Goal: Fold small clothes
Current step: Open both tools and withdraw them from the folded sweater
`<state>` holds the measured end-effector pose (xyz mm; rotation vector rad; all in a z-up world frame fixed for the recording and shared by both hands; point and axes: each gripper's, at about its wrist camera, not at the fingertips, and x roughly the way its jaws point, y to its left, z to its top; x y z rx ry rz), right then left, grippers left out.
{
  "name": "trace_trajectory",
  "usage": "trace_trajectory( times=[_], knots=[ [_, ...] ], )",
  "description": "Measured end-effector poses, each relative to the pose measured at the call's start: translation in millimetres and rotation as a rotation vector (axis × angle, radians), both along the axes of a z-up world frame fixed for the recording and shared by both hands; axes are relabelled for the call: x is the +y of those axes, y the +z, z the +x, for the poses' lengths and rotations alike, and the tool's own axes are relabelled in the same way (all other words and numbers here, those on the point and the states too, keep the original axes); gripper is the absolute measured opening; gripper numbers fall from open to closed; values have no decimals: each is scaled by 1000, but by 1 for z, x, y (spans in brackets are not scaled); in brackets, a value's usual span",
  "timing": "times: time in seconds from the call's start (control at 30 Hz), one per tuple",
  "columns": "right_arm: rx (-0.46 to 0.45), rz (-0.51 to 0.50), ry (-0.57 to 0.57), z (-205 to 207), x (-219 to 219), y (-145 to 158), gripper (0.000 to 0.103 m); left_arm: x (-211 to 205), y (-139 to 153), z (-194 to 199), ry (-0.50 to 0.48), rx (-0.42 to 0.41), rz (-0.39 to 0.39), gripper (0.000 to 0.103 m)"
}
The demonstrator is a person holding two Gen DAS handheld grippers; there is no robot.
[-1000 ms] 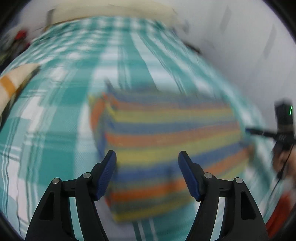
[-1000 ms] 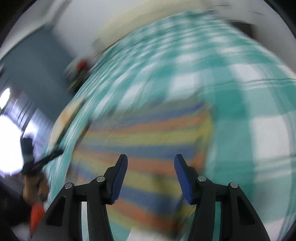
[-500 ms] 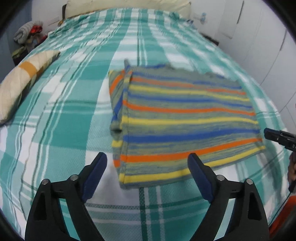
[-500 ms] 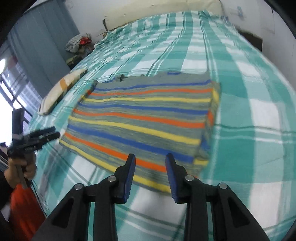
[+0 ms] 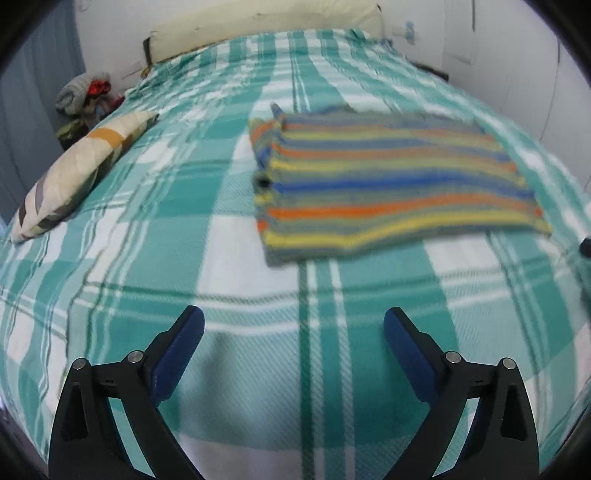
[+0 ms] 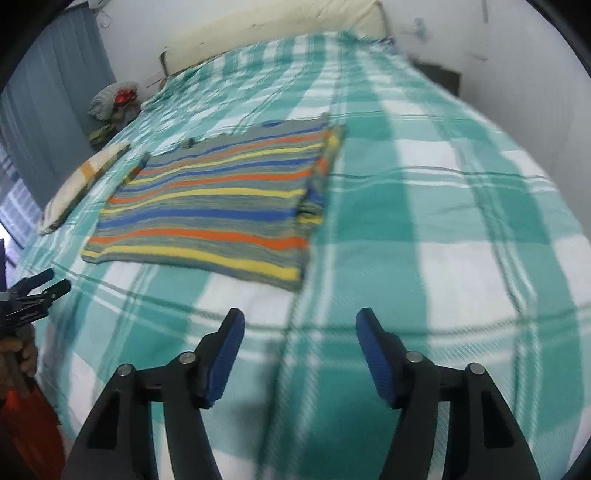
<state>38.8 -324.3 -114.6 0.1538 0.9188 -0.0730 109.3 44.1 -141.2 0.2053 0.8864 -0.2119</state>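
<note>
A folded striped knit garment (image 5: pixel 388 184) (image 6: pixel 221 206), banded in blue, orange, yellow and grey, lies flat on the green-and-white plaid bedspread (image 5: pixel 147 221). My left gripper (image 5: pixel 291 321) hovers over bare bedspread short of the garment's near edge, its jaws opening wide with nothing between them. My right gripper (image 6: pixel 300 319) also hangs over bare bedspread, near the garment's right front corner, its jaws opening and empty. In the right wrist view the left gripper (image 6: pixel 37 291) shows at the left edge, held by a hand.
A patterned pillow (image 5: pixel 81 166) (image 6: pixel 81 181) lies on the left of the bed. A pile of clothes (image 5: pixel 85 92) sits beside the bed at the far left. A cream headboard (image 5: pixel 258 26) stands at the back and a white wall (image 5: pixel 517 55) on the right.
Both grippers have drawn back from over the garment toward the bed's near edge. The left jaws widened steadily; the right jaws narrowed, then spread again. The garment stays flat.
</note>
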Motion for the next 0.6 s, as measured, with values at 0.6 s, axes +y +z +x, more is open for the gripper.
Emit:
trace_trajectory(
  times=[0.6],
  knots=[
    [9,-66,-84,-36,-9,-39,88,3,-35,-14,46,-4,-19,102]
  ],
)
